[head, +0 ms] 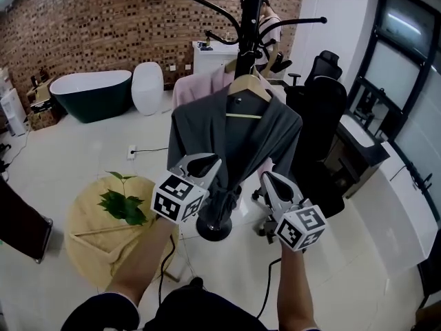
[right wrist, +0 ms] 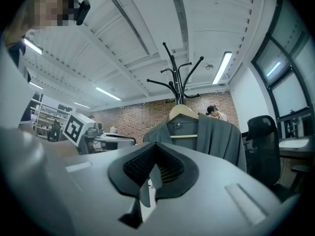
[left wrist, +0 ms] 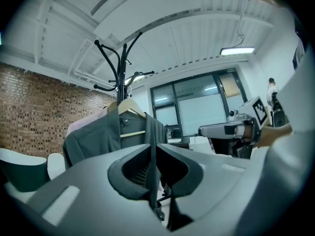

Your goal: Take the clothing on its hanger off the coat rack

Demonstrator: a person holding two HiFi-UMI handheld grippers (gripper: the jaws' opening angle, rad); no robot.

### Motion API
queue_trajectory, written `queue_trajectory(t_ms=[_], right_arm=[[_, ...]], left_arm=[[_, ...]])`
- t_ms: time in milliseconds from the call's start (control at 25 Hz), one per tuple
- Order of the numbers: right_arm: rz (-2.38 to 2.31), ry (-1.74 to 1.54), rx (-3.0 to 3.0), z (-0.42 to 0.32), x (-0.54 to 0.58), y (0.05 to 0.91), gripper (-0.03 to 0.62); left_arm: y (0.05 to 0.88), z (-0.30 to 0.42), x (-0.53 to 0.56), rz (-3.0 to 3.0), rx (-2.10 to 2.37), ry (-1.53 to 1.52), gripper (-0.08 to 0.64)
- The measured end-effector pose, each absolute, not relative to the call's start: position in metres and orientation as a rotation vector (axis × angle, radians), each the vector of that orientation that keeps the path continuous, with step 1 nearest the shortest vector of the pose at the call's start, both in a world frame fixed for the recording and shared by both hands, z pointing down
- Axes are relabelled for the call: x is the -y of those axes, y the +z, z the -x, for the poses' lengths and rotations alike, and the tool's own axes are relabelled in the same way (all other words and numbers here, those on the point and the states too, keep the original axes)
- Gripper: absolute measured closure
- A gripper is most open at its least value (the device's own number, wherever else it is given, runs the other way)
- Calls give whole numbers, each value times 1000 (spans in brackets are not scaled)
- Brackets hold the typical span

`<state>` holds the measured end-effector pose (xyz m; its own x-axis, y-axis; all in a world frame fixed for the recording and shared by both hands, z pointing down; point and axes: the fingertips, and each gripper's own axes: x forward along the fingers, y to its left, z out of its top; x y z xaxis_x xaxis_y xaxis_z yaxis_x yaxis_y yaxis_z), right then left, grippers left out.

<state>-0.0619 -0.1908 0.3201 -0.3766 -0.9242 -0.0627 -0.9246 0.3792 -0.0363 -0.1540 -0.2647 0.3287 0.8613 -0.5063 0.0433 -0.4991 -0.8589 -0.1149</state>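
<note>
You are only at the start of this task: nothing has come off yet. The grey jacket (head: 234,133) is hanging on its wooden hanger (head: 249,85) on the coat rack (head: 251,19), with the shoulders sitting square on the hanger and the cloth falling down the front of the pole.

You are holding the left gripper (head: 205,164) and the right gripper (head: 272,183) low in front of the jacket, one to each side of the pole. In the left gripper view its fingers (left wrist: 221,181) are lying pressed together with nothing between them, and in the right gripper view the fingers (right wrist: 226,181) are meeting at their tips the same way, also empty. Both gripper views are showing the jacket and hanger ahead of the fingertips, not in them. So everything is left to do: reaching up, taking hold of the hanger or the jacket, lifting the hook clear of the rack and bringing the lot away.

Some things are hard to read. The hanger's hook is sitting against the dark pole, so you cannot tell which arm is carrying it. The grippers are covering the jacket's lower hem in the head view, and whether either is brushing the cloth I cannot tell. A pink garment (head: 196,88) is hanging behind, mostly hidden by the jacket.
</note>
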Motion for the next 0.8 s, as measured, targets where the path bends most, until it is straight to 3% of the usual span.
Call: queue_trajectory(t_ms=[240,560,800], right_arm=[[1681,43,-2564,70,211,310,591],[1743,33,-2519,48,212,314,591],[1806,16,-2469,29,208,319,591]], left_arm=[[284,152,342,2683,-900,-175,395],[247,118,421,2457,-859,-387,288],[263,100,458,2424,-842,-555,279]])
